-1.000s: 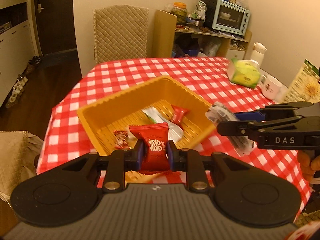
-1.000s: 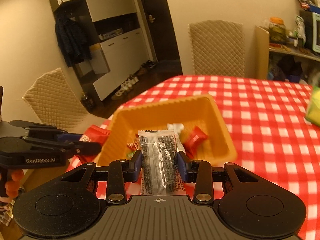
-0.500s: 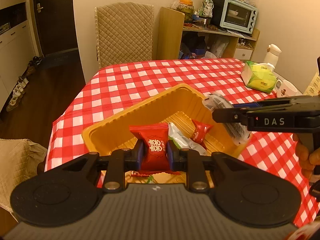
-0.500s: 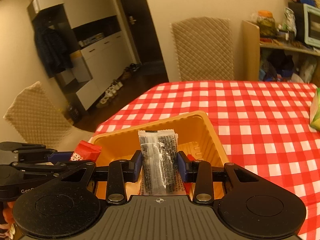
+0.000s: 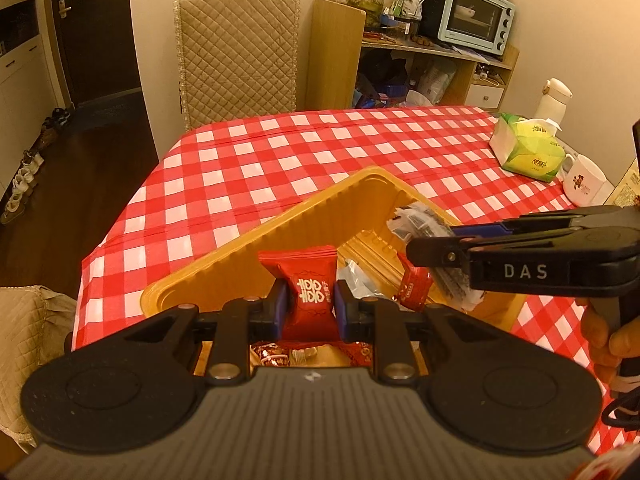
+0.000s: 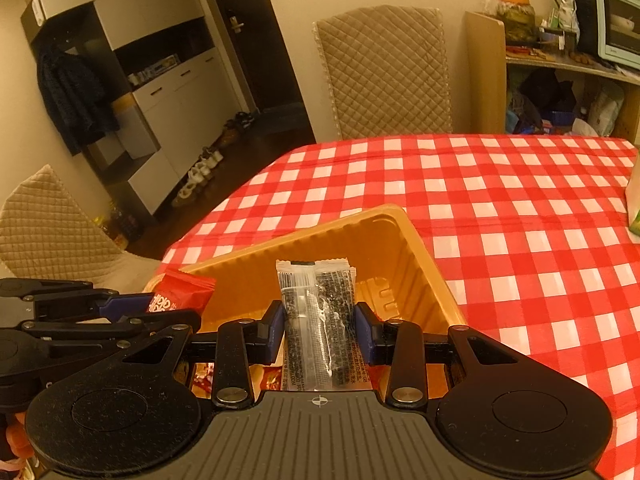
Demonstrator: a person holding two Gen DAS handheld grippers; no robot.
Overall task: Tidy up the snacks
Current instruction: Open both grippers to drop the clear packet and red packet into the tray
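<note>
Holding snacks above the yellow tray [image 5: 248,256].
The left gripper [image 5: 310,308] pinches a red candy packet [image 5: 308,280]; the right gripper [image 6: 320,328] clamps a clear black-printed sachet [image 6: 318,312].

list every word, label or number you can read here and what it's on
"DAS": white letters on the side of the right gripper, seen from the left wrist.
White characters on the red snack in the left gripper: stylised, not readable as words.
Black print on the clear packet: too small.
Green tissue pack and white mug: logos blurred.
Yellow tray: no text.
</note>
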